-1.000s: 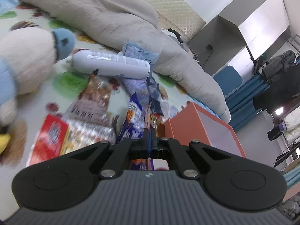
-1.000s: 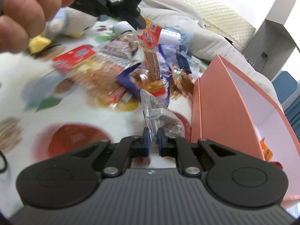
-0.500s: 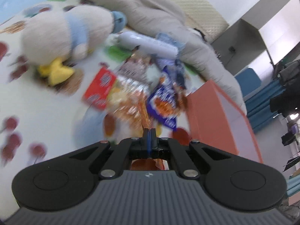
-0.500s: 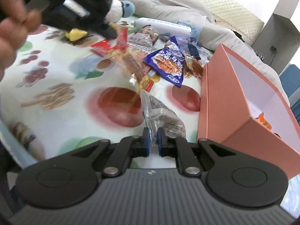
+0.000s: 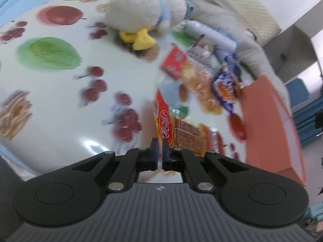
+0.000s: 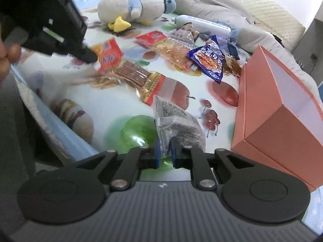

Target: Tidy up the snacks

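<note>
On a fruit-print bed sheet (image 6: 66, 84), the left gripper (image 5: 159, 144) has just been easing apart, its fingers a slit wide around the corner of an orange snack packet (image 5: 164, 125). Only the right wrist view shows that packet's full length (image 6: 129, 72) and the open pink box's (image 6: 282, 109) white interior. The right gripper (image 6: 165, 145), its fingers likewise parting, loosely brackets a clear wrapped snack (image 6: 175, 121) beside the box.
</note>
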